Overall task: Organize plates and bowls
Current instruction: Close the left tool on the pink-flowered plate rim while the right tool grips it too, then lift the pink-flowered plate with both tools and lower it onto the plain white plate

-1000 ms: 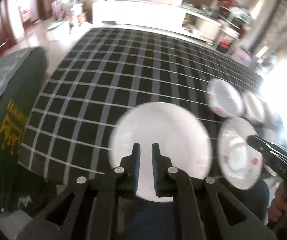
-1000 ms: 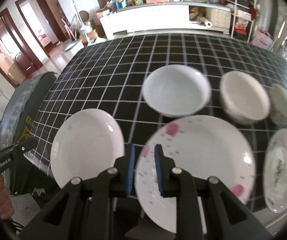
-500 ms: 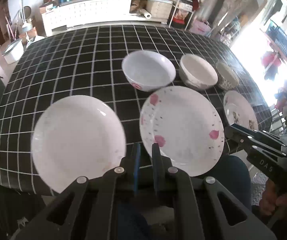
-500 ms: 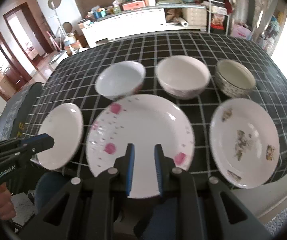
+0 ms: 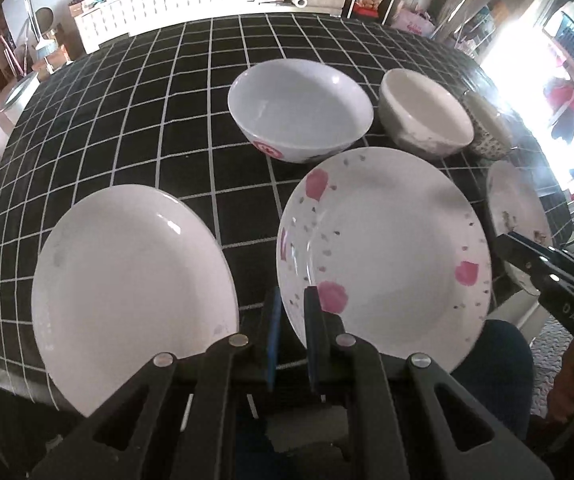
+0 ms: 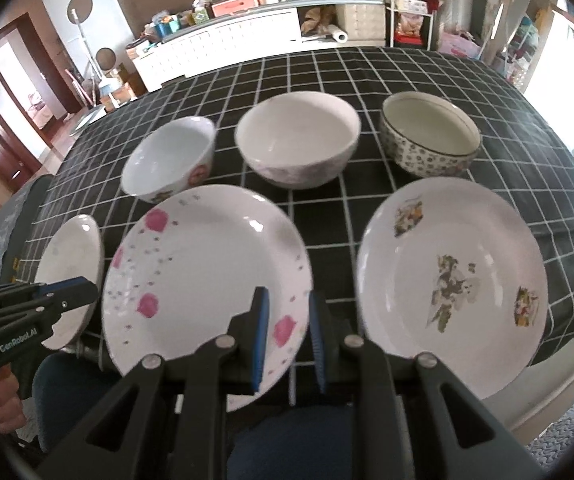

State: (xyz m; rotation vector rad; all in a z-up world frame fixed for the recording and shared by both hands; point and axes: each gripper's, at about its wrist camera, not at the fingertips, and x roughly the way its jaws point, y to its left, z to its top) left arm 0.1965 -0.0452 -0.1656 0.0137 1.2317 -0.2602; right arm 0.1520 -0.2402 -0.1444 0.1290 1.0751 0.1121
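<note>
The left gripper (image 6: 91, 290) says "GenRobot.AI" on its side, and the right gripper (image 5: 505, 240) shows "DAS".

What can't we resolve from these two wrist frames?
- Left wrist view: patterned bowl and floral plate squeezed at the fisheye edge in window glare; the right gripper covers the plate's near rim.
- Right wrist view: plain white plate partly behind the left gripper.
- Both views: near rim of the pink-spotted plate hidden by each camera's own fingers.
</note>
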